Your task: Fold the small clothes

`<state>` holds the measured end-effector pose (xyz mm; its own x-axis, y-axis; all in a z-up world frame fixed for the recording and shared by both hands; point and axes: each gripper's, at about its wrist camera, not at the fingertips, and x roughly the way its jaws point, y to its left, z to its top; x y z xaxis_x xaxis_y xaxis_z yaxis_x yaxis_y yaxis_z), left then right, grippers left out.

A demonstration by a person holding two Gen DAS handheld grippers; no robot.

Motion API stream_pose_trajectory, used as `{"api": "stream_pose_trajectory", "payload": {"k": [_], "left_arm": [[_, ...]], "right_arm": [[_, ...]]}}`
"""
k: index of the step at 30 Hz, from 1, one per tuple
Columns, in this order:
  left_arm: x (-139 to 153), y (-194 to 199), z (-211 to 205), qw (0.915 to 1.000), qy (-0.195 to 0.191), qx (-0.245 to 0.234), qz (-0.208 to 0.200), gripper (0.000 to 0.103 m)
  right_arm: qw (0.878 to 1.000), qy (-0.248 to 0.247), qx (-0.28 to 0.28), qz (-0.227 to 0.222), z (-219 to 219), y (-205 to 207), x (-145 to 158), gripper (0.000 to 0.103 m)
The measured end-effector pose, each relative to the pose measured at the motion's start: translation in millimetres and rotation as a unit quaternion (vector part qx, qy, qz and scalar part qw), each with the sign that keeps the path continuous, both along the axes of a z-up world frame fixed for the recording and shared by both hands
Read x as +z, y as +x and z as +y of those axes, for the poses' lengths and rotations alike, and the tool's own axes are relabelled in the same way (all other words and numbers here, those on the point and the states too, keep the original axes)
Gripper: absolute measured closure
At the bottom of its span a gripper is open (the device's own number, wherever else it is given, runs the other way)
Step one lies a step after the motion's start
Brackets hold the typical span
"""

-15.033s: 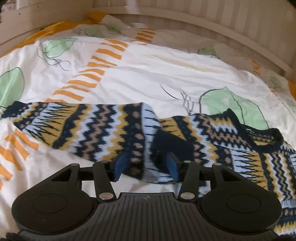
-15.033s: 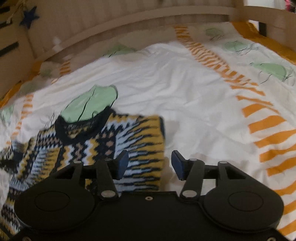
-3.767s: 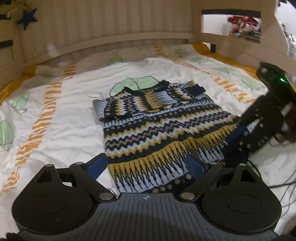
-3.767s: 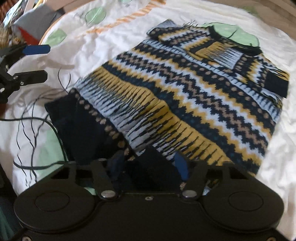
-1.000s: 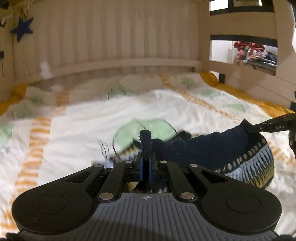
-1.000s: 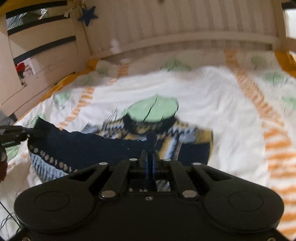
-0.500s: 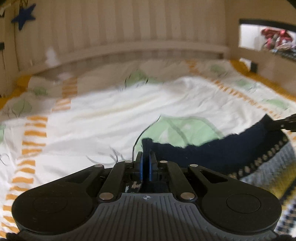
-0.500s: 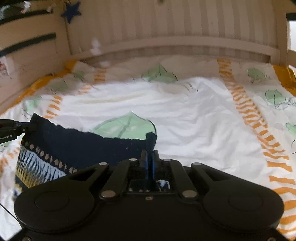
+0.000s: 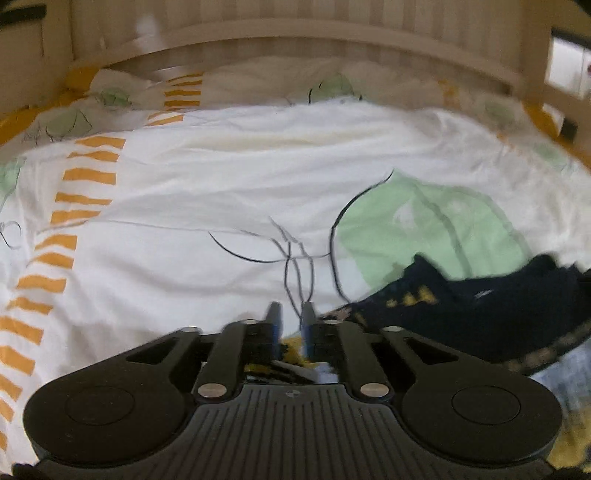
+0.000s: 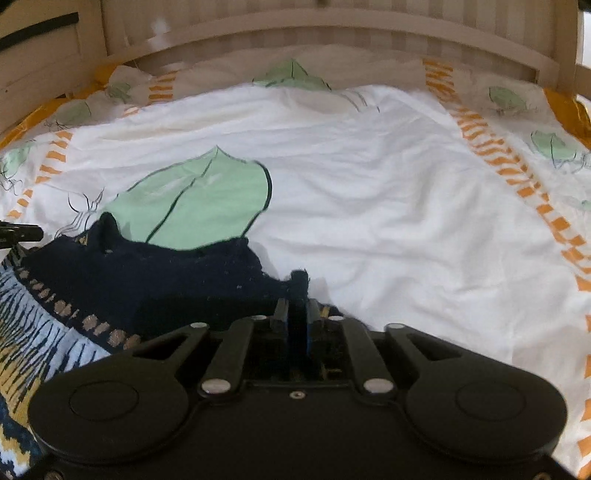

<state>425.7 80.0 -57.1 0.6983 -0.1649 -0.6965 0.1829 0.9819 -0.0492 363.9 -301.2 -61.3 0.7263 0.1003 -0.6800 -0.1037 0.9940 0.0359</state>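
Note:
The patterned knit sweater (image 9: 480, 310) lies on the bed with its dark navy hem brought up over the body. In the right wrist view the same sweater (image 10: 166, 280) spreads to the left, its blue and yellow pattern showing below the hem. My left gripper (image 9: 291, 315) is low over the bedding and its jaws are opening. Only white duvet shows between its tips, and a bit of yellow knit sits deeper between the fingers. My right gripper (image 10: 296, 314) is also opening. A navy corner of the hem still stands between its fingers, which have drawn slightly away from it.
A white duvet (image 9: 221, 184) printed with green leaves and orange stripes covers the bed, also seen as the duvet (image 10: 388, 206) ahead. A beige slatted headboard (image 10: 332, 33) closes the far end. The left gripper's dark tip (image 10: 22, 232) shows at the left edge.
Both grippers came down and forward, laying the navy hem over the sweater. Their shut jaws have parted. The hem corner has slipped from the left tips and stays between the right fingers.

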Motion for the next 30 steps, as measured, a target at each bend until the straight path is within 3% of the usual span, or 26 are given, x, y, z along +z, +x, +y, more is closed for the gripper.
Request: {"api": "stream_pose_trajectory", "payload": {"k": [1,4,6,7,8,14,18,27,30], "left_arm": [[7,-4,2,0.9999,-0.015,-0.005,0.000,0.066],[32,-31,8,0.9983,-0.049,-0.017,-0.025,0.051],[45,-51,8,0.9973,-0.058,-0.025,-0.038,0.035],[48,-60,9,0.9970,-0.060,-0.029,-0.040,0.025],[50,-69,8,0.9967,-0.063,-0.034,-0.037,0.023],[39,-103,2,0.9967,-0.073,-0.034,-0.009,0.023],[21,-101,-4,0.9961,-0.075,-0.047,0.006,0.023],[-4,-82,-3,0.9921,-0.102,-0.059,0.043,0.025],[-10,-78,-2,0.9916,-0.104,-0.056,0.053,0.030]], "right_arm": [[1.000,-0.008,-0.005,-0.008,-1,-4,5,0.058],[0.999,0.004,-0.017,-0.034,-8,-19,23,0.053],[0.998,0.020,-0.021,-0.048,-13,-32,36,0.047],[0.998,0.032,-0.019,-0.054,-15,-41,42,0.038],[0.997,0.043,-0.016,-0.056,-17,-49,47,0.030],[0.996,0.079,-0.006,-0.052,-17,-98,56,0.022],[0.993,0.107,-0.005,-0.043,-18,-115,52,0.022],[0.992,0.122,0.009,-0.018,-21,-109,26,0.022],[0.993,0.114,0.007,-0.010,-23,-102,17,0.022]]}}
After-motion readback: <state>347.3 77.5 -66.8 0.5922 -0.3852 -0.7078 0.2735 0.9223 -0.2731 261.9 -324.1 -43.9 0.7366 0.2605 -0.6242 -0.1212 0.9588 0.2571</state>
